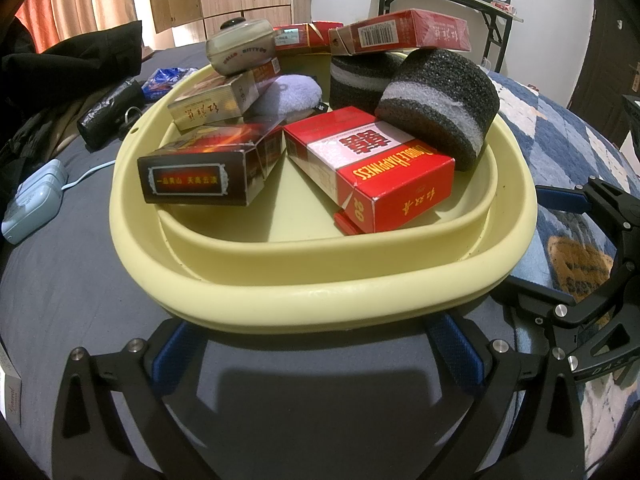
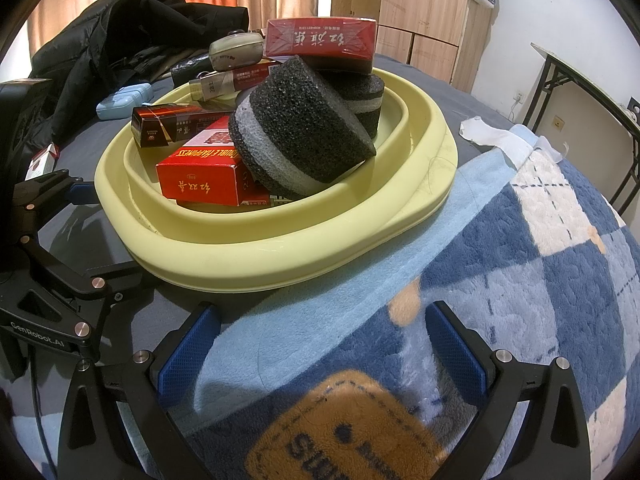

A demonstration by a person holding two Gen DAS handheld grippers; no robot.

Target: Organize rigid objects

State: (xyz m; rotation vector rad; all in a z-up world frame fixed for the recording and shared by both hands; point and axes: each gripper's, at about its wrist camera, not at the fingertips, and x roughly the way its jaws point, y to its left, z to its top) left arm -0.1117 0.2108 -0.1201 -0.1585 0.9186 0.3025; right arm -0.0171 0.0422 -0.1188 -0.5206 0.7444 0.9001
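Both grippers, left [image 1: 316, 344] and right [image 2: 316, 336], spread and empty near the basin's [image 1: 320, 280] front rim; best to close on the red box [image 1: 372, 168] at the basin's front, squarely, avoiding the leaning foam block [image 1: 440, 104].

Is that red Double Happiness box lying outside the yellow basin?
No, the red Double Happiness box lies inside the yellow basin, next to a dark box and a black foam block.

A grey-sheeted bed [image 1: 60, 280] carried the yellow basin [image 1: 320, 280] just ahead of the left gripper [image 1: 316, 344], with a blue blanket [image 2: 520, 280] beneath the right gripper [image 2: 316, 344].
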